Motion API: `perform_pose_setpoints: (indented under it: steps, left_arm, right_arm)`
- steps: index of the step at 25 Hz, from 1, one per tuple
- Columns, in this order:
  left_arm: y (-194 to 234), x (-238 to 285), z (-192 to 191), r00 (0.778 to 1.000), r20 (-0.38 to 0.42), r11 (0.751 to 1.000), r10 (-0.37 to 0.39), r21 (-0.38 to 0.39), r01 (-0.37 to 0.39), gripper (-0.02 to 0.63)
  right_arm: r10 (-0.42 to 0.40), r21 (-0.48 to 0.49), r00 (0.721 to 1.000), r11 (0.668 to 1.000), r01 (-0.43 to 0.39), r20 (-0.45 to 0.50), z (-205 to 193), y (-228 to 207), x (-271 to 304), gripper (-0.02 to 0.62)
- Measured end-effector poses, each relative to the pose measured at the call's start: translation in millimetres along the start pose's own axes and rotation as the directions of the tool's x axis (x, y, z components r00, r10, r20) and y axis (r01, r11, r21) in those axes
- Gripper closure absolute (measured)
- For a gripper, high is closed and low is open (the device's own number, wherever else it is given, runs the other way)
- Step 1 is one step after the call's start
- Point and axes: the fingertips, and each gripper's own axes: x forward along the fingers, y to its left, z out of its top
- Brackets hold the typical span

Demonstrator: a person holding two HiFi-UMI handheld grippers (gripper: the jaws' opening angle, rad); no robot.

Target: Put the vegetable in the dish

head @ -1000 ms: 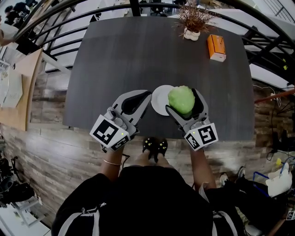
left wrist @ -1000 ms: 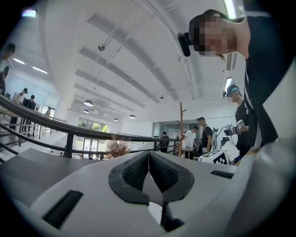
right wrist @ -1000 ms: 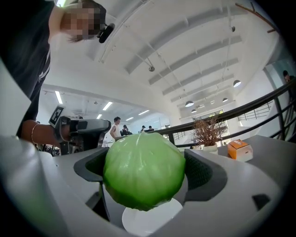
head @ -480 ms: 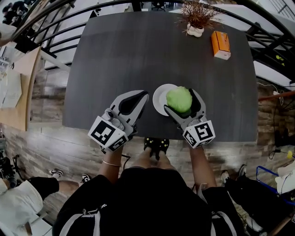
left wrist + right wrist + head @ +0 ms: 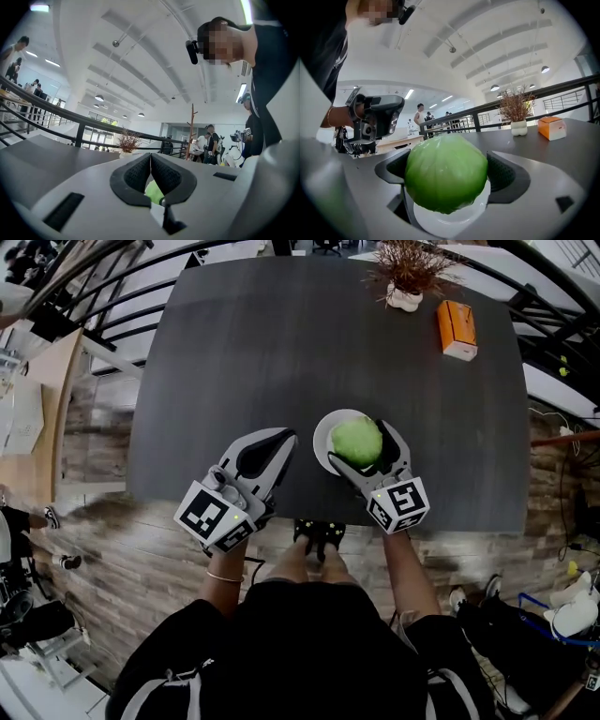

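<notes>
A round green cabbage (image 5: 356, 441) is clamped between the jaws of my right gripper (image 5: 360, 444), directly over the small white dish (image 5: 324, 434) near the table's front edge. In the right gripper view the cabbage (image 5: 446, 172) fills the space between the black pads, and the white dish (image 5: 450, 219) shows just beneath it. My left gripper (image 5: 279, 439) hovers left of the dish with its jaws together and nothing held. In the left gripper view its pads (image 5: 136, 177) meet, and a sliver of the cabbage (image 5: 153, 192) shows below them.
The dark table (image 5: 281, 352) has a potted dry plant (image 5: 409, 277) and an orange box (image 5: 456, 328) at its far right. Black railings (image 5: 84, 306) run along the left and right. A black controller (image 5: 317, 534) sits by the person's waist below the table edge.
The right gripper has carried the cabbage left and down over the dish. The left gripper has stayed put beside the dish.
</notes>
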Motion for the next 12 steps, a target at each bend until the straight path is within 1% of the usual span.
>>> perform_pose_setpoints:
  steps: [4,9,12]
  left_arm:
    - [3,-2,-5,1.000,-0.016,1.000,0.011,0.009,-0.011,0.595]
    - [6,-6,-5,1.000,-0.006,1.000,0.023,-0.002,-0.023,0.595]
    - [6,-7,-4,1.000,-0.007,1.000,0.029,-0.002,-0.029,0.595]
  right_arm:
    - [0.016,-0.039,0.998,0.999,-0.018,-0.056,-15,-1,9,0.082]
    - [0.029,-0.045,0.995,0.998,-0.034,-0.101,-30,0,17,0.083]
    - [0.034,-0.059,0.993,0.997,-0.041,-0.114,-33,0,20,0.085]
